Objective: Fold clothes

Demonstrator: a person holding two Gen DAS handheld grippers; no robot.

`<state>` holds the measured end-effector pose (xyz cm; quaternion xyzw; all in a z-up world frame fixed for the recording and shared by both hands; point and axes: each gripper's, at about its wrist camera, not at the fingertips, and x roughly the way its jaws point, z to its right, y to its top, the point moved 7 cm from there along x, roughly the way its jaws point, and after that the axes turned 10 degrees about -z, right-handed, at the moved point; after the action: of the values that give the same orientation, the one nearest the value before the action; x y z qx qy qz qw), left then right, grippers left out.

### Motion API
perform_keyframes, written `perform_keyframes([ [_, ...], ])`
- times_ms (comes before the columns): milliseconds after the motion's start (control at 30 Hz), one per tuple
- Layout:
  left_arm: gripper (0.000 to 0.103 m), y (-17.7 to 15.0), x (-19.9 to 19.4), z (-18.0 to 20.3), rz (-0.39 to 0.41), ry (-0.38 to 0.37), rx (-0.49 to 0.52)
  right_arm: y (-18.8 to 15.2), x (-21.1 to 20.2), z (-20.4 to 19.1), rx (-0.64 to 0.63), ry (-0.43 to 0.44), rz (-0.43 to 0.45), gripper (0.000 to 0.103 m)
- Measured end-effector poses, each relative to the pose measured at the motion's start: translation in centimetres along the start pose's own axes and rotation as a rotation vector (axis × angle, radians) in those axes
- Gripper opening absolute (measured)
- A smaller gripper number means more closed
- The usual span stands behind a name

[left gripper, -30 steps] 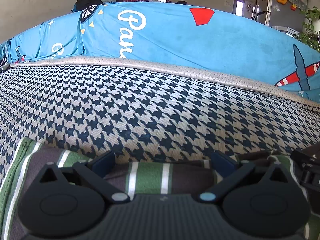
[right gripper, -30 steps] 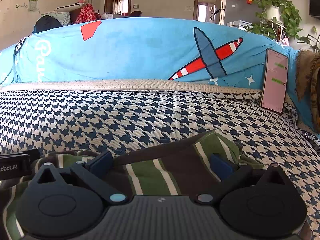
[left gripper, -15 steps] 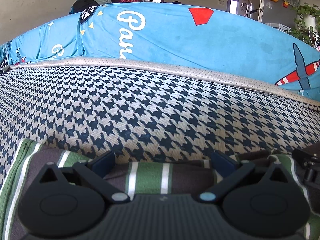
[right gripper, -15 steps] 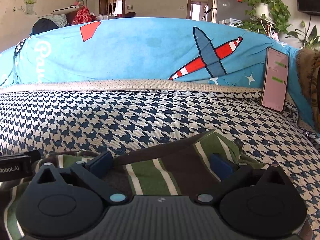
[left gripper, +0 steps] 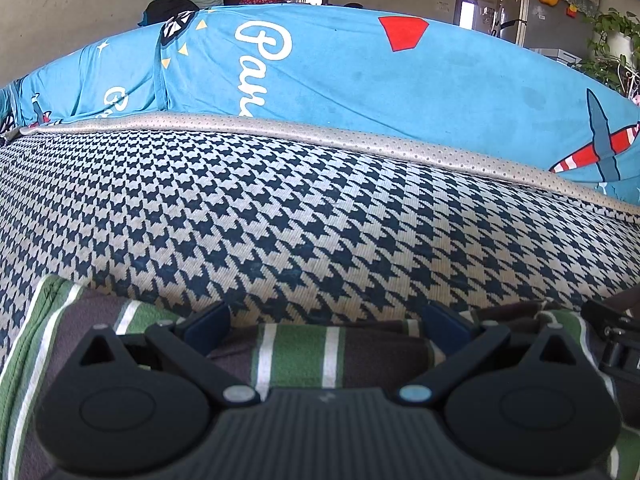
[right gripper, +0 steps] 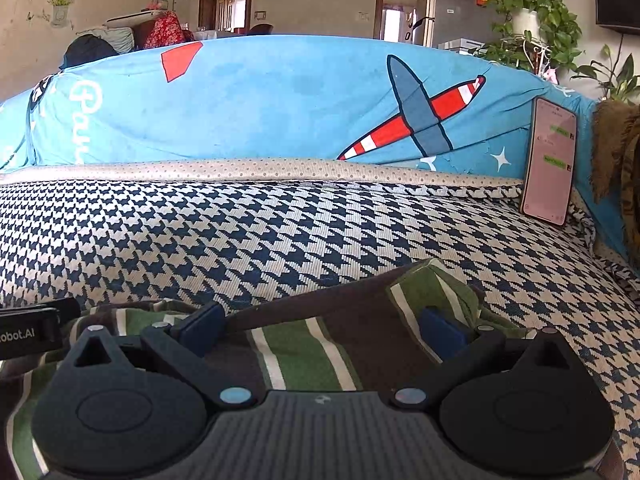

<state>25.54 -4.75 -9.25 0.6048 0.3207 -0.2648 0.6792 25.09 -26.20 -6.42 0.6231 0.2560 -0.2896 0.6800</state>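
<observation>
A brown, green and white striped garment (left gripper: 300, 354) lies bunched on the near part of the houndstooth sofa seat (left gripper: 304, 220). My left gripper (left gripper: 326, 320) rests low over it, open, with the striped cloth lying between its wide-apart blue fingers (left gripper: 208, 322). In the right wrist view the same garment (right gripper: 304, 356) rises in a rumpled fold at its right end. My right gripper (right gripper: 320, 326) is open too and sits over that end, its right finger against the raised fold. Each gripper shows at the edge of the other's view: the right one (left gripper: 616, 336) and the left one (right gripper: 28, 334).
A blue backrest cover with an aeroplane print (right gripper: 280, 96) stands behind the seat. A phone with a lit screen (right gripper: 550, 160) leans against it at the far right, beside a brown furry cushion (right gripper: 616, 152). Potted plants (right gripper: 536, 28) stand behind the sofa.
Both views have drifted very slightly. The fingers of both grippers stay equally wide apart and the garment has not moved.
</observation>
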Motion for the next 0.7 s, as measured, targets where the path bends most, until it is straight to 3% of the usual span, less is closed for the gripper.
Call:
perform_keyframes([
  [567,0.103,-0.43,-0.29,0.15,0.000,0.004,-0.002,0.28,0.44,0.37,-0.008,0.010,0.002,0.103],
  [700,0.103,-0.67,-0.66,0.15,-0.017,-0.003,0.000,0.26,0.27,0.61,0.008,0.012,-0.031,0.103],
])
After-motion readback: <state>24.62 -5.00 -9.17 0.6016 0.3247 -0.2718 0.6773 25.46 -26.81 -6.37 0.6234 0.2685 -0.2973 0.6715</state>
